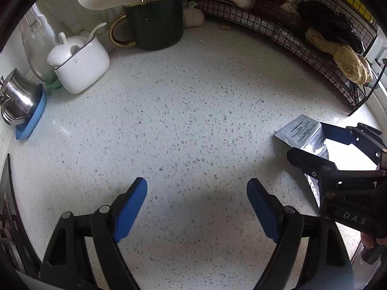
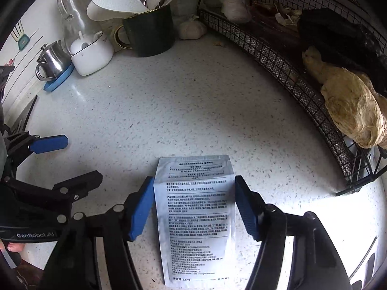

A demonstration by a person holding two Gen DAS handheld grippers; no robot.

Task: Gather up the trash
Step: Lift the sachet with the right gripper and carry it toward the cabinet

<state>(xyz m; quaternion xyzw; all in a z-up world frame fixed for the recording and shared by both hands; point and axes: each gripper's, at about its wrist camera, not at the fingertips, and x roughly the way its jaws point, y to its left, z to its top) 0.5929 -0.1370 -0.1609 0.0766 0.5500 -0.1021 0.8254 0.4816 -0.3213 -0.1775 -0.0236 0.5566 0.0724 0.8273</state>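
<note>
A flat silver sachet (image 2: 196, 215) printed with small black text lies on the speckled white counter (image 2: 169, 111). My right gripper (image 2: 194, 205) is open, with one blue finger on each side of the sachet, close to its edges. In the left wrist view the sachet (image 1: 300, 133) shows at the right, partly hidden by the right gripper (image 1: 314, 140). My left gripper (image 1: 197, 207) is open and empty over bare counter, to the left of the sachet. It also shows in the right wrist view at the left edge, where one blue fingertip (image 2: 48, 143) is visible.
At the back stand a dark green mug of utensils (image 1: 157, 21), a white lidded pot (image 1: 79, 62), a steel jug on a blue dish (image 1: 19, 99) and a glass jar (image 2: 70, 7). A black wire rack (image 2: 290, 55) with garlic and ginger (image 2: 350, 111) runs along the right.
</note>
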